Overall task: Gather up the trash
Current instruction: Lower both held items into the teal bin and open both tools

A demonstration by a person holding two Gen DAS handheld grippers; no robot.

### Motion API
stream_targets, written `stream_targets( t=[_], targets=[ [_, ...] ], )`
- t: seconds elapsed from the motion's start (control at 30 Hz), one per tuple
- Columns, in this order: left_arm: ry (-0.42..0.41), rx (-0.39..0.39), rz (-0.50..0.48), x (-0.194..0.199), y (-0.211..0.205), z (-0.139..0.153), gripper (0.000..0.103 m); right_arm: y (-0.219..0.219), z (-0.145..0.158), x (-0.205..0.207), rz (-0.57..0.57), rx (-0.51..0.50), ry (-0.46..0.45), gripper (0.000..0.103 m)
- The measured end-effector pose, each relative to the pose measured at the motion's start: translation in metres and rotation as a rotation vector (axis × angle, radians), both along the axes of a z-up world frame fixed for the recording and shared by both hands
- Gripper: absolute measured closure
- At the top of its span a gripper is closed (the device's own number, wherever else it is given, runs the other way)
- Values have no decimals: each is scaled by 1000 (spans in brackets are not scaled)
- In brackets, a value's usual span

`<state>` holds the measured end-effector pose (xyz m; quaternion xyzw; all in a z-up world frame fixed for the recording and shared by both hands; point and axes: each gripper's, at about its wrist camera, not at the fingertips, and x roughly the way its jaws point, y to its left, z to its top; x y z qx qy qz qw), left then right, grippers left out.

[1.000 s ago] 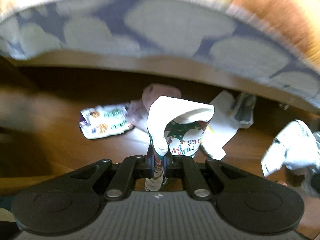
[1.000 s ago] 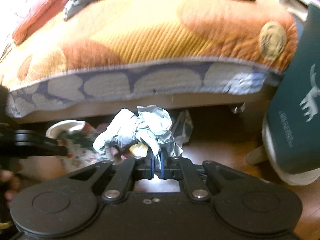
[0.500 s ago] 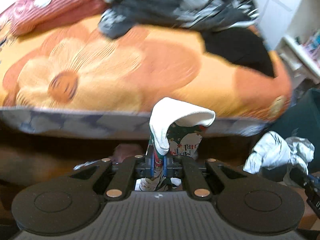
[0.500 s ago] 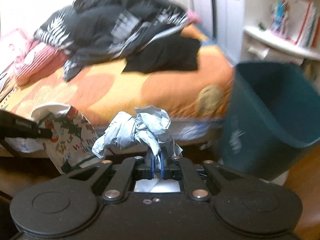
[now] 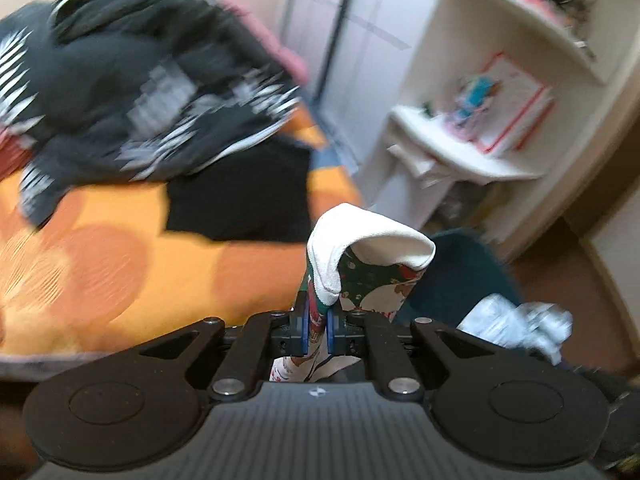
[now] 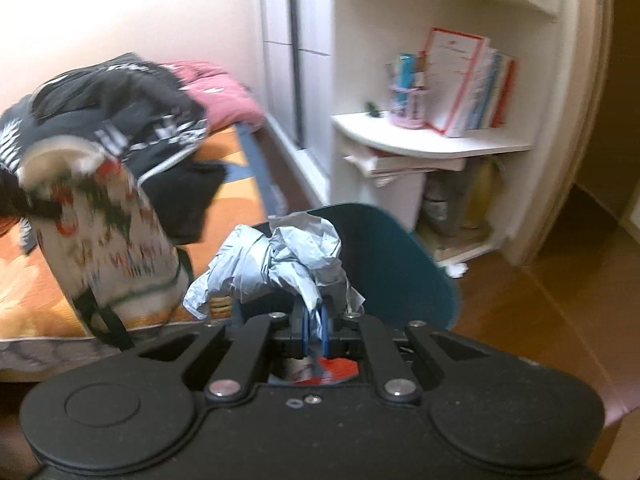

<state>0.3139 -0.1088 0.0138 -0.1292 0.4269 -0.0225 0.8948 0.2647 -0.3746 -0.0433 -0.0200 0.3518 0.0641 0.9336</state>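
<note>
My left gripper (image 5: 317, 330) is shut on a flattened paper cup (image 5: 368, 268) with a green and red Christmas print and a white inside. The same cup (image 6: 100, 216) shows blurred at the left of the right wrist view, level with my right gripper. My right gripper (image 6: 315, 330) is shut on a crumpled pale blue paper wad (image 6: 280, 264), which also appears at the lower right of the left wrist view (image 5: 516, 324). A dark teal trash bin (image 6: 396, 264) stands just beyond both grippers, its mouth tilted toward me; the bin (image 5: 460, 276) lies behind the cup.
A bed with an orange flowered cover (image 5: 120, 260) and a heap of black clothes (image 5: 140, 92) fills the left. White shelves (image 6: 436, 144) with books and a pen cup stand right of the bin. Brown wooden floor (image 6: 560, 308) runs along the right.
Both grippers rose from floor level by the bed and swung right, each carrying its piece. The litter under the bed has left view; the bin and shelves have come into view.
</note>
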Motion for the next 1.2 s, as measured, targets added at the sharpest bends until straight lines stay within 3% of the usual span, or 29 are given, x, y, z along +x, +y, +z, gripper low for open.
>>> stream_targets(
  t=[0.23, 0.4, 0.53, 0.8, 0.93, 1.2],
  targets=[
    [-74, -19, -108, 52, -64, 47, 95, -36, -3, 14, -67, -39, 2, 97],
    [-88, -23, -161, 86, -105, 53, 95, -48, -9, 27, -82, -66, 17, 97],
    [-41, -3, -192, 105, -131, 27, 95, -50, -20, 40, -83, -89, 40, 97],
    [104, 61, -275, 119, -165, -58, 95, -45, -60, 67, -58, -97, 135, 97],
    [174, 107, -322, 119, -176, -94, 95, -41, -75, 75, -33, -75, 185, 90],
    [254, 166, -371, 110, -181, -137, 95, -43, -91, 71, -2, -23, 224, 83]
  ],
)
